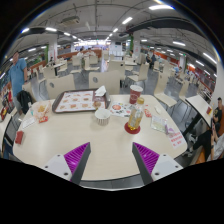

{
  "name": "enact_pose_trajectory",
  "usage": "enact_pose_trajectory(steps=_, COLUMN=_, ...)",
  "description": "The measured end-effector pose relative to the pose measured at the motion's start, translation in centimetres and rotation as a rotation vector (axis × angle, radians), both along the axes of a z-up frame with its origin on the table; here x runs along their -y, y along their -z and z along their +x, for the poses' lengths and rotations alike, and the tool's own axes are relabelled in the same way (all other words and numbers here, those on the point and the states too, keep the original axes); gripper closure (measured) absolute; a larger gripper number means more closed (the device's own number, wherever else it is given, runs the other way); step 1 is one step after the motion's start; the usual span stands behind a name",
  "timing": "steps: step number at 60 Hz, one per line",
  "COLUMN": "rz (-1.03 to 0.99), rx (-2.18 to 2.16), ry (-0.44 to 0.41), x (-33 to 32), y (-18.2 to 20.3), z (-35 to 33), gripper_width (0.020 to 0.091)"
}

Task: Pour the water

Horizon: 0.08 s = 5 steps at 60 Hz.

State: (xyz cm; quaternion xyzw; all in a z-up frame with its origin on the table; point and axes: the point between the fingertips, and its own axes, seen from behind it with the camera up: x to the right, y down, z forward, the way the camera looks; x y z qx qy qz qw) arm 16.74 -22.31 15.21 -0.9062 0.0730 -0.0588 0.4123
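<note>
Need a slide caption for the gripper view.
Open gripper above a round table, facing a white cup, a red-based bottle and a tray.

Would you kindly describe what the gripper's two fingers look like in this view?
The gripper shows two pale, whitish fingers reaching forward over the table. Each bears a magenta-purple pad on its inner face, wedge-shaped and narrowing toward the tip. No cables, markings, hand or sleeve are visible.
</note>
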Motion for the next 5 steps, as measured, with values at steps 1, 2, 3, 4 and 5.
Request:
enact_pose_trajectory(steps=1, rz=0.004, rx=0.006, ry=-0.005, x=0.0, y=-0.07, z=-0.04, gripper_width=0.0254)
enact_pose_trajectory(steps=2, rz=0.005, rx=0.009, ry=-0.008, x=0.01, y=0.07, z=-0.06, gripper_width=0.0254)
enact_pose_trajectory(steps=3, rz=0.001, rx=0.01, ry=-0.01, x=0.06, y=0.05, z=-0.09, gripper_width=0.0255)
enact_pose_trajectory(steps=4, rz=-0.005, rx=0.009, ry=-0.012, x=0.16, y=0.09, z=-0.12, gripper_width=0.0251)
enact_pose_trajectory(steps=5, rz=-0.008, rx=0.01, ry=-0.012, x=0.23, y=0.09, z=-0.1, gripper_width=0.0253)
